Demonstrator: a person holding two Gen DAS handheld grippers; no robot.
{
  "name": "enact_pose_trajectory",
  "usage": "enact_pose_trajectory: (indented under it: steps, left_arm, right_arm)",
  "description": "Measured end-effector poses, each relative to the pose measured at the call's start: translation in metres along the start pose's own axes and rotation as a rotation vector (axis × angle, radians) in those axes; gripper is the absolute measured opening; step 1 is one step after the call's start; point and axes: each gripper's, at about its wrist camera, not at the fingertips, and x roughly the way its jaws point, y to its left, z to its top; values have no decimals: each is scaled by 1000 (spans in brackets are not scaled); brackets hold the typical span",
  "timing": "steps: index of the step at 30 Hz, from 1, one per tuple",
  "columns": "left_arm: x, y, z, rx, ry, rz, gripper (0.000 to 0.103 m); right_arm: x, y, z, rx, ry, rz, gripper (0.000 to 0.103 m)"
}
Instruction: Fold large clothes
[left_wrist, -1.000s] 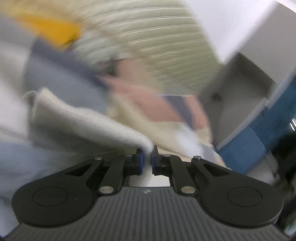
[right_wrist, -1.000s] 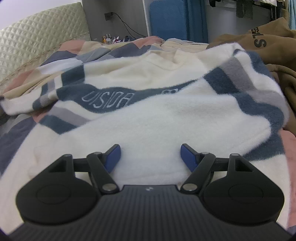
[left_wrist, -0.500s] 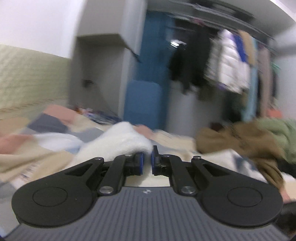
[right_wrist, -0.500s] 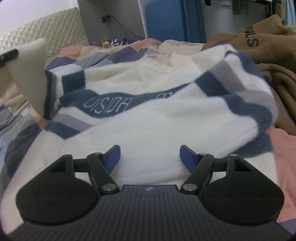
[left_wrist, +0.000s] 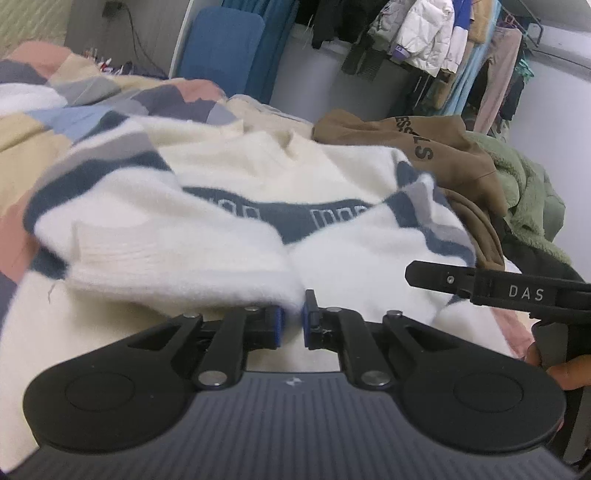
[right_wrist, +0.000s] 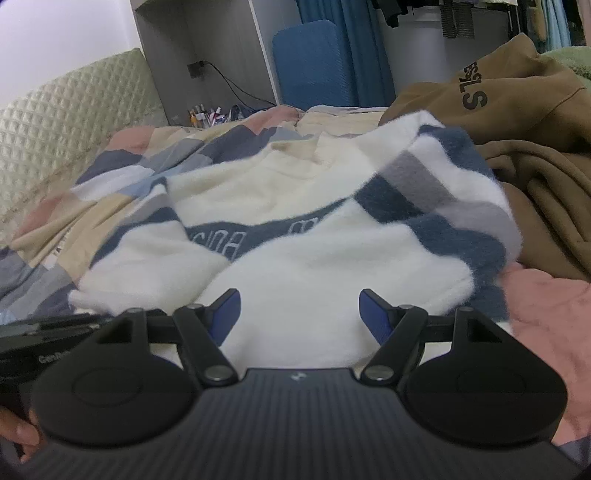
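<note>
Two blue pads (left_wrist: 275, 326) on my left gripper (left_wrist: 291, 325) are pinched nearly together on a fold of the white fleece sweater (left_wrist: 207, 251), holding its sleeve edge just above the garment's body. The ribbed cuff (left_wrist: 110, 247) of that sleeve lies to the left of the jaws, draped over the sweater's front. My right gripper (right_wrist: 299, 314) hovers with its jaws wide apart and nothing between them; its blue pads (right_wrist: 225, 310) frame bare white fleece of the same sweater (right_wrist: 332, 266) below. From the left wrist view I see the right gripper's black body (left_wrist: 495, 291) at the right edge, with fingers of a hand (left_wrist: 565, 373) wrapped on its handle.

Outward, the sweater lies spread across the bed, its navy band with pale lettering (right_wrist: 236, 243) running across the chest and navy and grey stripes (right_wrist: 417, 184) on the folded right sleeve. Under it is a patchwork duvet (right_wrist: 122, 158) in pink, grey, beige and blue. Touching the sweater's right side is a brown hoodie (right_wrist: 517, 110) with dark lettering, and beyond that a green fleece garment (left_wrist: 528, 192). Further back stand a quilted headboard (right_wrist: 66, 114), a blue cushion (right_wrist: 310, 62) and hanging clothes (left_wrist: 424, 33).
</note>
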Motion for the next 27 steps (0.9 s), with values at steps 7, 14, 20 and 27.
enact_pose_trajectory:
  steps: [7, 14, 20, 27]
  left_arm:
    - [-32, 23, 19, -126, 19, -20, 64]
    - [-99, 49, 26, -218, 5, 43, 65]
    - [-133, 93, 29, -380, -27, 89, 65]
    - [-126, 122, 38, -422, -7, 133, 65]
  right_arm:
    - [-6, 4, 3, 15, -28, 64, 73]
    - [-19, 18, 2, 12, -79, 184, 73]
    - [-28, 49, 0, -44, -112, 299, 74]
    - [-7, 124, -9, -215, -67, 353, 74]
